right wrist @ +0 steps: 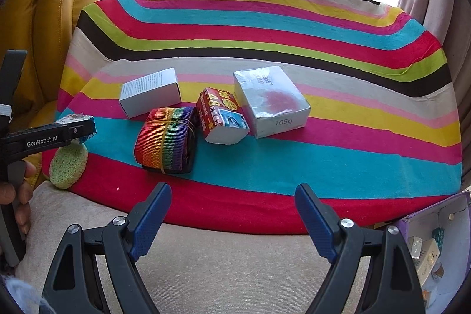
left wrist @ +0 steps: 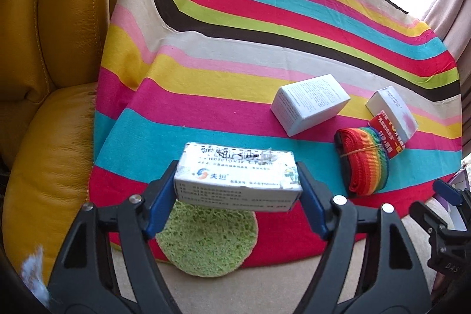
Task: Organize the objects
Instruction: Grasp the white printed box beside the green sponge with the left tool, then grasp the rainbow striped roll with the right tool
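Cream box (left wrist: 238, 178) clamped in left tool (left wrist: 237, 196); right tool (right wrist: 232, 214) empty, agape

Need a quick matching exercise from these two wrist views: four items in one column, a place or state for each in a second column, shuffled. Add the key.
Items
1. white printed box
2. green sponge
3. rainbow strap roll
4. right gripper

Places or states
A. bound with a rubber band
B. open, nothing between its fingers
C. clamped in the left gripper
D. lying at the near edge of the striped cloth

Pairs: 1-C, 2-D, 3-A, 4-B
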The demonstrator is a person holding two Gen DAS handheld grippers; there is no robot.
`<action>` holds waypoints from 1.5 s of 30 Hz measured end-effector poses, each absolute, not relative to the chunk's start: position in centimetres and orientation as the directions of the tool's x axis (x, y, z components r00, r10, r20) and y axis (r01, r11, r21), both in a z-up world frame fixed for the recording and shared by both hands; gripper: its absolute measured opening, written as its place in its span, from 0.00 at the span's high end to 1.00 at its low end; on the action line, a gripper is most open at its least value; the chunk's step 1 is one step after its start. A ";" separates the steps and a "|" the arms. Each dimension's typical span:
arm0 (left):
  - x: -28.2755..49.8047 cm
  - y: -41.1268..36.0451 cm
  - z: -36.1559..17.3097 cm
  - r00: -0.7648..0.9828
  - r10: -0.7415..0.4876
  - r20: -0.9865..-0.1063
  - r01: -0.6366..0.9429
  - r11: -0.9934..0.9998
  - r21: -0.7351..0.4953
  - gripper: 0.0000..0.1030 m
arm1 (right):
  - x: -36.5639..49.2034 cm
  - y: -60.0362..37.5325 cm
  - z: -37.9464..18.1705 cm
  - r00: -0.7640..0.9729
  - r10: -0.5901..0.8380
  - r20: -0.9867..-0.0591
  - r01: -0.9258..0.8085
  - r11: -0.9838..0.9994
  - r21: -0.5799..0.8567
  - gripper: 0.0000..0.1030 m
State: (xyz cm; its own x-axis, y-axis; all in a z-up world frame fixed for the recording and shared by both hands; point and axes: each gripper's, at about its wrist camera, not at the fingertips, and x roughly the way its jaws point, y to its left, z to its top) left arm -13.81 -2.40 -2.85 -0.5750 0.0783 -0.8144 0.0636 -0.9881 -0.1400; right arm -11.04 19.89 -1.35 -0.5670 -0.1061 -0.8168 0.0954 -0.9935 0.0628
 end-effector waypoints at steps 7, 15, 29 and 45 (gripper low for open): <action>-11.9 -3.4 -2.0 -0.646 0.079 -0.760 0.127 -0.970 -0.209 0.24 | -13.2 17.5 -2.2 -0.519 -0.148 -0.842 0.124 -0.988 0.097 0.16; -10.9 -4.1 -2.2 -0.674 0.073 -0.735 0.157 -0.958 -0.238 0.24 | -15.7 14.0 -3.3 -0.481 -0.148 -0.864 0.172 -0.982 0.072 0.17; -10.5 -3.6 -2.6 -0.680 0.074 -0.730 0.149 -0.960 -0.236 0.24 | -18.0 12.2 -5.0 -0.467 -0.098 -0.879 0.159 -0.987 0.025 0.38; -7.9 -2.3 -1.2 -0.717 0.044 -0.696 0.145 -0.967 -0.210 0.24 | -12.6 12.6 -1.8 -0.621 -0.077 -0.780 0.173 -0.984 -0.041 0.38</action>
State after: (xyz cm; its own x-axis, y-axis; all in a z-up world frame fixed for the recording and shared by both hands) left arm -7.89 -2.27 -1.22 -0.7165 0.0442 -0.6962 0.1448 -0.9668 -0.2104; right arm -12.63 12.62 -1.84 -0.6211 -0.0770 -0.7799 0.1731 -0.9841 -0.0408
